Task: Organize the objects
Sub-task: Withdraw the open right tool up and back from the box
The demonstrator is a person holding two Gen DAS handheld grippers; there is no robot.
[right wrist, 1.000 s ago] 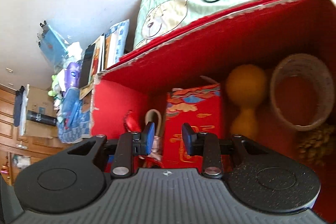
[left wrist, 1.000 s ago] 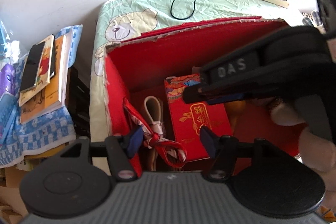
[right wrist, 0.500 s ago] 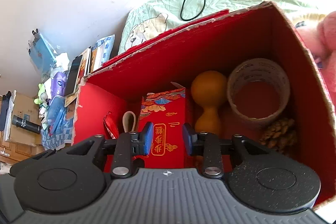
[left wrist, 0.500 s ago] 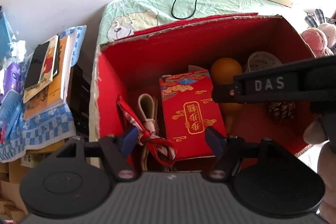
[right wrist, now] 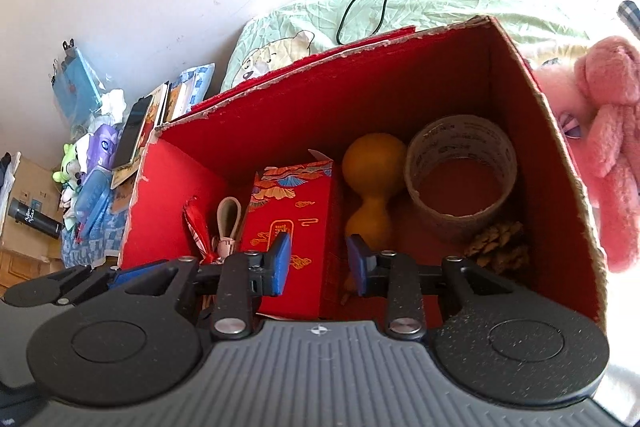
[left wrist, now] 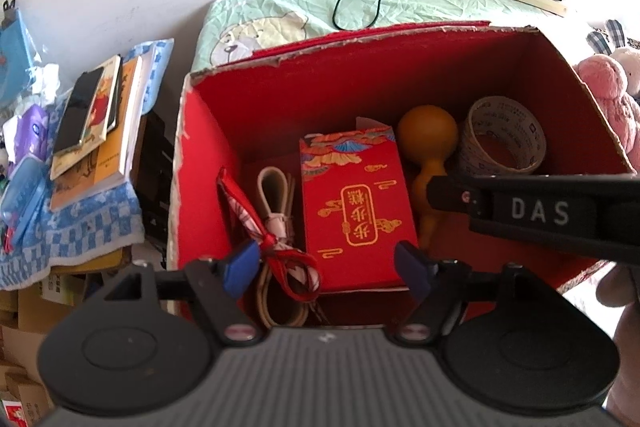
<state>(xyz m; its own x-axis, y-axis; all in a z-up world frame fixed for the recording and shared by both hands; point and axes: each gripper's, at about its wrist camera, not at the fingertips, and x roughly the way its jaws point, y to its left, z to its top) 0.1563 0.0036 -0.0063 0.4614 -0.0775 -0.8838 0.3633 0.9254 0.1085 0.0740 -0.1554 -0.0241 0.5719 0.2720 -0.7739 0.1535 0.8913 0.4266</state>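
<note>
Left gripper: I read its jaws as spread wide and holding nothing, poised above the near rim of the red box.
Right gripper: I see the jaws parted by a moderate gap, nothing between them, above the same near rim; its body crosses the right of the left wrist view.
Red packet: lies flat at mid-floor of the red box, directly beyond both grippers.
Ribbon and strap: left of the packet, against the box's left wall.
Gourd: just right of the packet; tape roll and pine cone beyond it towards the right wall.
Pink plush: outside the red box, against its right wall.
Step in hand: I judge the plush is the next item to fetch.
Advice: I would lift clear of the rim, then grip the plush by its body.
Pose: both grippers pitched downward into the box.
</note>
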